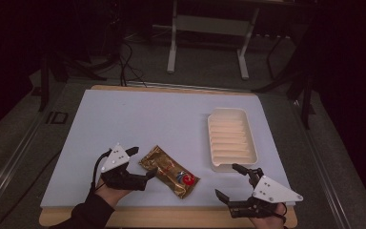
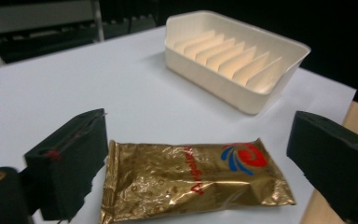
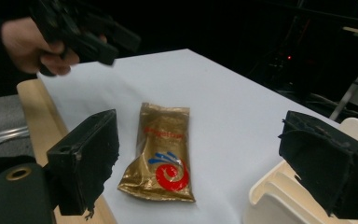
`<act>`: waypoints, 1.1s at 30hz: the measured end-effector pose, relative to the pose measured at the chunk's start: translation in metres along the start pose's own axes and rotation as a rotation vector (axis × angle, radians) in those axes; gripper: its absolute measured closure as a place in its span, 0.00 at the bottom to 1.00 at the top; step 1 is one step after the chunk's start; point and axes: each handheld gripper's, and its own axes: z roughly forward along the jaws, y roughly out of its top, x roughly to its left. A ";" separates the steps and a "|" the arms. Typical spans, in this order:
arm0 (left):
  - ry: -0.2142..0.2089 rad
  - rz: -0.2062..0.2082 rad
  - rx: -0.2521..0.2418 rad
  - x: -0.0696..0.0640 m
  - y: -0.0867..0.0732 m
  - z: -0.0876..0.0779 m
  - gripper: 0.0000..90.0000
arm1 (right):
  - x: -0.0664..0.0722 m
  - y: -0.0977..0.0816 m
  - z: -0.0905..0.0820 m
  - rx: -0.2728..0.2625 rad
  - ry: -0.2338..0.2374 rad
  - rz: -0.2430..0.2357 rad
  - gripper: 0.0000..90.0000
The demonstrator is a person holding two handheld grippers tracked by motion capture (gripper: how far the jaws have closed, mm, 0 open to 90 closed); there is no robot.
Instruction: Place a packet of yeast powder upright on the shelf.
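From above, your left gripper (image 1: 142, 163) hangs with jaws apart just beside the gold packet (image 1: 169, 171) lying flat on the table (image 1: 138, 114), while your right gripper (image 1: 227, 182), also wide open, sits near the cream tray (image 1: 230, 138). Along your left gripper (image 2: 196, 154), the packet lies between the spread jaws. Along your right gripper (image 3: 198, 154), it lies farther off.

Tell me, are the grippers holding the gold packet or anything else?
No, nothing is held. The left gripper is open beside the packet, and the right gripper is open near the tray.
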 end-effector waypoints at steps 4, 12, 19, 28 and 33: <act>0.010 -0.029 0.053 0.013 -0.009 0.017 0.12 | -0.002 0.001 -0.002 -0.012 -0.006 -0.002 0.14; 0.039 -0.069 0.092 0.035 -0.023 0.032 0.18 | 0.000 0.000 0.000 -0.007 0.004 -0.010 0.14; 0.061 -0.112 0.157 0.046 -0.033 0.043 0.26 | -0.002 -0.002 0.002 0.001 0.013 0.007 0.15; 0.061 -0.163 0.225 0.051 -0.045 0.058 0.34 | -0.001 -0.004 0.004 0.017 0.016 0.002 0.15; 0.059 -0.178 0.261 0.052 -0.049 0.060 0.43 | -0.001 -0.004 0.004 0.019 0.017 0.002 0.15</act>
